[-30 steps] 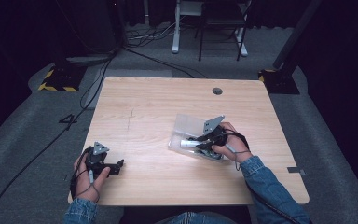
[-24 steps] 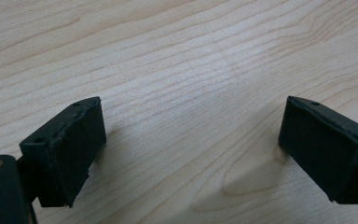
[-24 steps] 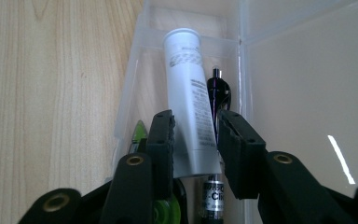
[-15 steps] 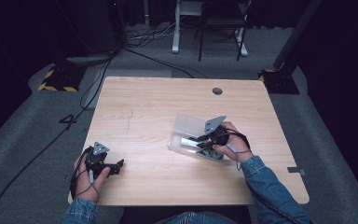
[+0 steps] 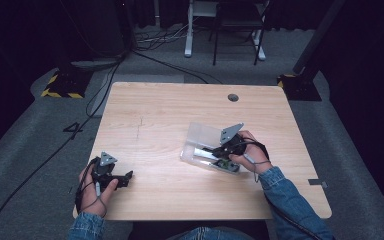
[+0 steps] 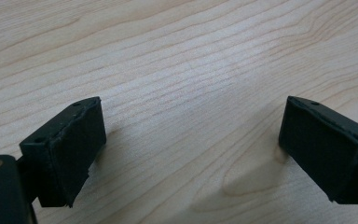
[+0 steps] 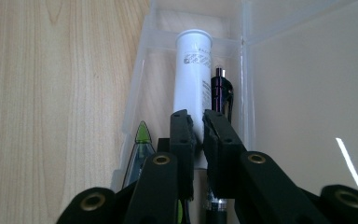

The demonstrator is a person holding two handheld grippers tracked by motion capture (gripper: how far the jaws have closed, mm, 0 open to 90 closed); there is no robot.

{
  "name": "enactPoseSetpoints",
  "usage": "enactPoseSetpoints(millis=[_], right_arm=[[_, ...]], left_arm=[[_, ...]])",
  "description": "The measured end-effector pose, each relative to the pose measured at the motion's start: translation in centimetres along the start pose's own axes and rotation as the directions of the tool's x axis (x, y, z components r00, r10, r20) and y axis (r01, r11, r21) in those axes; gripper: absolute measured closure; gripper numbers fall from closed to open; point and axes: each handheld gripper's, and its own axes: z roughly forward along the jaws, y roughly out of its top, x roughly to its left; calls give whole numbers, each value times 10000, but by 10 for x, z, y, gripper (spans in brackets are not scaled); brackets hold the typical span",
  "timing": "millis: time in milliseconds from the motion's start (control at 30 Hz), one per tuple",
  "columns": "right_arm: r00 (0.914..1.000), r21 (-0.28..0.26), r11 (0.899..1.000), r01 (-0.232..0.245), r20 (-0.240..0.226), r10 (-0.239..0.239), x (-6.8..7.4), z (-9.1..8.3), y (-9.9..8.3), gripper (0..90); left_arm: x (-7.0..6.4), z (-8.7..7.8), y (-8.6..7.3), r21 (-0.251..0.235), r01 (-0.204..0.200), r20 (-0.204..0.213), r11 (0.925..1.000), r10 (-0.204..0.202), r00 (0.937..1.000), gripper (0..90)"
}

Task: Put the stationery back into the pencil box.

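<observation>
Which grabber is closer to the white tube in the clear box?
The right gripper. Its jaws sit over the white tube inside the clear box. The left gripper rests far off at the table's near left corner, jaws open.

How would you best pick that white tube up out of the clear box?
Grip the white tube across its round body near the middle, coming from above. It lies flat in the clear box, with a dark pen close alongside, so narrow fingers straddling it fit best.
</observation>
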Motion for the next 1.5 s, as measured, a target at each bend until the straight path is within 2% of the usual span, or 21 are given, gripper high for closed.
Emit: enactPoseSetpoints(millis=[333,700,900,1067,1133,1400,1500], right_arm=[[9991,-157,9996,-236,335,241,-3,-6,-2,865],[9983,216,9997,-110,570,98,-2,-3,-3,873],[9991,-108,9999,-71,413,75,1,-8,2,867],[9996,260,9996,60,286,-68,2,-3,1,879],[9995,340,9994,-103,306,92,2,-1,-1,884],[9991,287,9994,-185,379,174,0,-3,-3,860],[9987,105,9997,-212,472,207,1,-8,-4,840]], left_arm=[[0,0,0,4,1,-1,10000,-1,10000,75],[0,0,0,9,1,-6,10000,-1,10000,75],[0,0,0,10,6,-6,10000,-6,10000,75],[0,0,0,14,-2,-11,10000,2,10000,75],[0,0,0,1,6,-5,10000,-6,10000,75],[0,0,0,-2,24,23,10000,-24,10000,74],[0,1,1,-2,20,45,10000,-20,10000,66]])
